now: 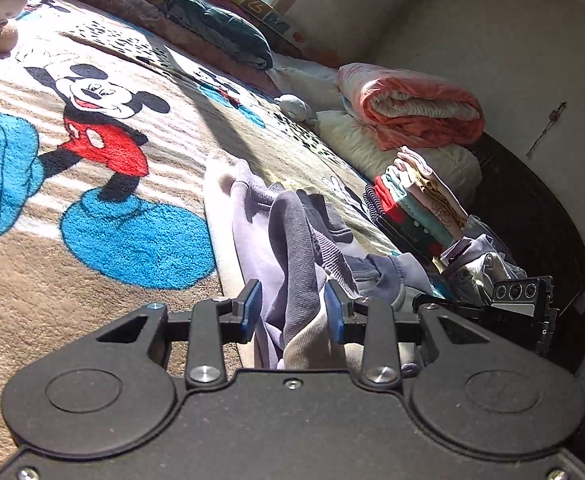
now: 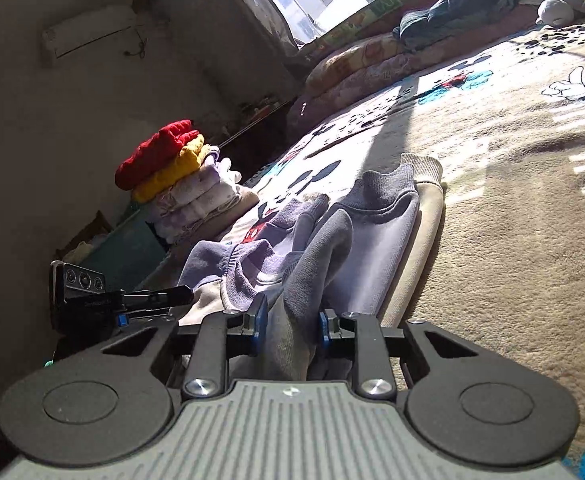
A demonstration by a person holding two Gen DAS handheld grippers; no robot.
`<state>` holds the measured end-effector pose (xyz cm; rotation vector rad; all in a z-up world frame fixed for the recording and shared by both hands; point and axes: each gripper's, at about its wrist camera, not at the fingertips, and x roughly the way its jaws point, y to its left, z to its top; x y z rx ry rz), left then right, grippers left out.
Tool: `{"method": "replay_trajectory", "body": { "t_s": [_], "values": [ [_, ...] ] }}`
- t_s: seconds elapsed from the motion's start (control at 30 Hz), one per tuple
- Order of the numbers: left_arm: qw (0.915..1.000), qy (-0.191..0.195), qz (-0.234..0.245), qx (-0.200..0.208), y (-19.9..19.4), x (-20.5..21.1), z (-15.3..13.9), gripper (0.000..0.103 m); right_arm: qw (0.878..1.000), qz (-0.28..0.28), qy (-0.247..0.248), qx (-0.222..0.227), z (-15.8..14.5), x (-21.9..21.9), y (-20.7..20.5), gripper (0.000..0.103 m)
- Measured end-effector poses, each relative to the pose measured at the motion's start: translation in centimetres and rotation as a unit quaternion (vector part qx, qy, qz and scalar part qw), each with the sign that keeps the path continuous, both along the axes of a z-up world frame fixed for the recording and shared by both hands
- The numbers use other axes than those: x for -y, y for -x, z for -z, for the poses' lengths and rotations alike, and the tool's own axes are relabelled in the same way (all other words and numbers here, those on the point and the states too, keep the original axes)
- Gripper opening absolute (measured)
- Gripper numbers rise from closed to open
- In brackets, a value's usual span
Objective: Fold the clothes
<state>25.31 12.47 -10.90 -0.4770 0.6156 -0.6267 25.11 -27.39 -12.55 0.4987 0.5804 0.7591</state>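
Left wrist view: left gripper (image 1: 292, 308), fingers parted moderately, a bunched fold of the sweatshirt (image 1: 276, 232) between them; whether the pads press it I cannot tell. Garment lies on the blanket (image 1: 92, 128), long axis running ahead, away from the fingers. Folded stack (image 1: 416, 200) to the right.

Right wrist view: right gripper (image 2: 292, 320), fingers narrow, clamping a grey fold of the sweatshirt (image 2: 372, 240). Both grippers sit at the near end, side by side.
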Motion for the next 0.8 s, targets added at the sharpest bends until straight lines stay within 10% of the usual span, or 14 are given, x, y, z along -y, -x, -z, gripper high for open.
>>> {"method": "replay_trajectory", "body": {
  "t_s": [0.4,0.8],
  "values": [
    [0.9946,0.051,-0.023,0.087,-3.8,0.0,-4.6,0.008,0.991,0.067,-0.012,0.115,-4.2,0.9,-2.8,0.015],
    [0.9950,0.068,-0.045,0.057,-9.4,-0.7,-2.5,0.007,0.990,0.096,-0.062,0.077,-2.5,1.6,-11.1,0.014]
  ]
}}
